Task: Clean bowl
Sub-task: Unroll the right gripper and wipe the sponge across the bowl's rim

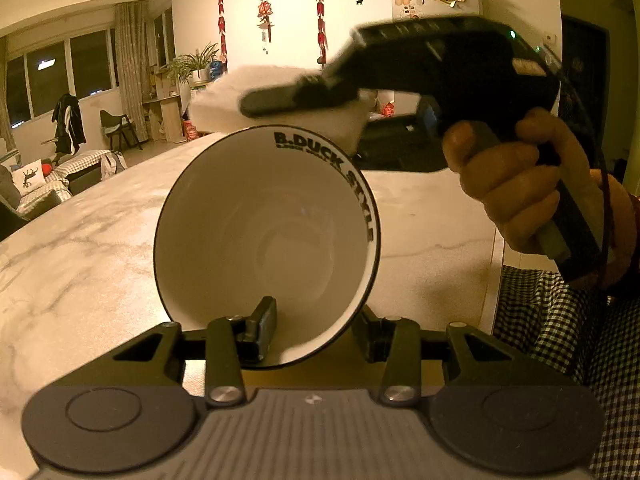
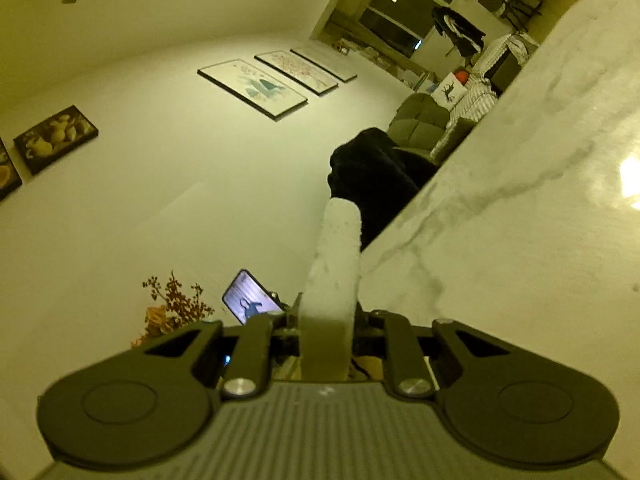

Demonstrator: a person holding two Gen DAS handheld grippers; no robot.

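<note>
In the left wrist view, the left tool point(image 1: 316, 330) grips the near rim of a white ceramic bowl with a thin black edge and black "B.DUCK STYLE" lettering inside point(image 1: 266, 236); one finger point(image 1: 262, 330) sits inside the bowl at 6 o'clock, the other outside the wall, and the bowl is tipped up on edge so its hollow faces the camera, above the white marble-veined tabletop point(image 1: 80, 248). At 12 o'clock, just over the bowl's top rim, the black right tool point(image 1: 272, 100) reaches in from 2 o'clock, held by a hand point(image 1: 516, 184), clenched on a white sponge block point(image 1: 224, 104); whether the sponge touches the rim is unclear through blur. A black-and-white checked cloth point(image 1: 560, 328) lies at 4 o'clock. In the right wrist view, rolled sideways, the right tool point(image 2: 326, 320) pinches the white sponge point(image 2: 336, 264), which juts toward 12 o'clock, with the tabletop point(image 2: 520, 220) filling 3 o'clock.
</note>
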